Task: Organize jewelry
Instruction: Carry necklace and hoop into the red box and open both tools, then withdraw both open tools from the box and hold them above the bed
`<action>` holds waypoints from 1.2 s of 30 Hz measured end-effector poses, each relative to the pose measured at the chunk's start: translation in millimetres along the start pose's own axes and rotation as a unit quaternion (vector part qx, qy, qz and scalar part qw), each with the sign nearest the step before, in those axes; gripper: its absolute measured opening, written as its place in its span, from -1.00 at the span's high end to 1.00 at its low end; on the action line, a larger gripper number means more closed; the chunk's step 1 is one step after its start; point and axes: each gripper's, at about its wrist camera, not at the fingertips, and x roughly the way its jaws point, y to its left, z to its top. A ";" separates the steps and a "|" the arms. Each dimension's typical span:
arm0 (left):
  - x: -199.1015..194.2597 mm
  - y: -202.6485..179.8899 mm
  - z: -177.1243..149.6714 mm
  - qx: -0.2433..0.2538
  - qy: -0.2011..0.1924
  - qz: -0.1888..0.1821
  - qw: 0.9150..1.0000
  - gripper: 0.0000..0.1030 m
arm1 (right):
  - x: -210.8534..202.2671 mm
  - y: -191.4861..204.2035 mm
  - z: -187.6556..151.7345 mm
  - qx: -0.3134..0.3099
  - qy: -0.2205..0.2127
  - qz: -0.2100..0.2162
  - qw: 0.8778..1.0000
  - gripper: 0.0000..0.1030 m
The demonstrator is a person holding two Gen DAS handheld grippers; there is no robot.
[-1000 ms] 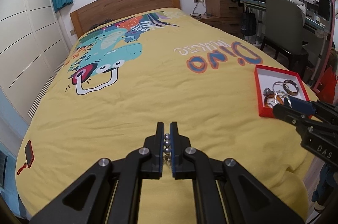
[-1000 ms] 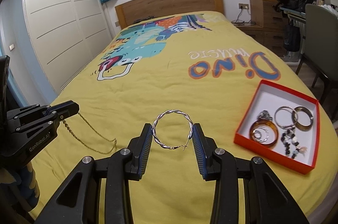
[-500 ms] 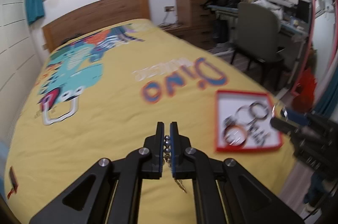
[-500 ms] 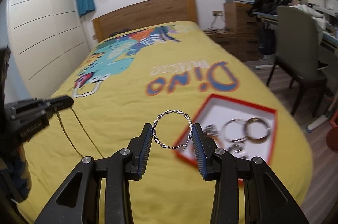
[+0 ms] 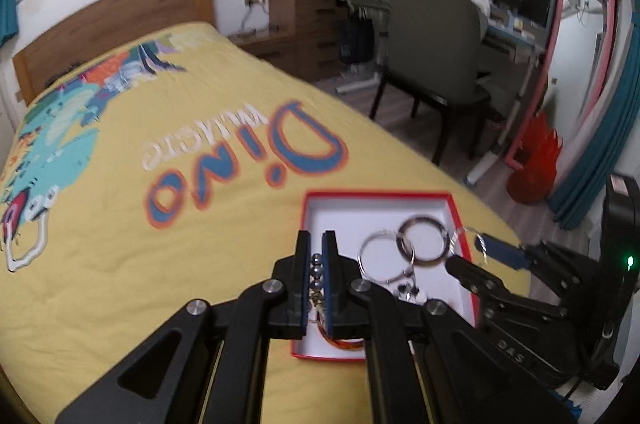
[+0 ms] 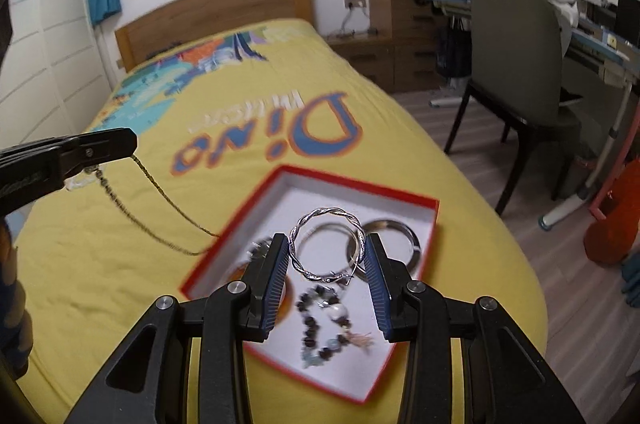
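Left wrist view: left gripper (image 5: pixel 316 266) is pinched tight on a beaded chain (image 5: pixel 316 270), poised over the near-left part of the red box (image 5: pixel 374 195); lower until the dangling tail coils inside before letting go. Right wrist view: right gripper (image 6: pixel 326 258) clamps one twisted silver hoop (image 6: pixel 328 250) above the box, so release low over bare floor. Beneath it lie two plain rings, one dark bead bracelet, and probably one amber bangle, mostly hidden.

"Dino" is printed upside down on the yellow bedspread (image 5: pixel 168 127). "DAS" is marked on the right claw (image 5: pixel 464 260).
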 end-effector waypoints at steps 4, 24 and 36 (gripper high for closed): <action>34.7 -7.6 -20.7 0.011 0.038 -0.001 0.999 0.91 | 29.5 -7.1 -8.2 0.001 0.023 -0.003 1.000 0.25; 88.3 5.2 -63.5 0.015 0.106 0.025 0.994 0.90 | 87.6 -17.1 -25.0 -0.020 0.067 -0.024 0.997 0.24; 84.7 7.9 -69.7 0.003 0.108 -0.010 0.994 0.44 | 86.8 -11.2 -27.0 -0.025 0.067 -0.035 0.997 0.05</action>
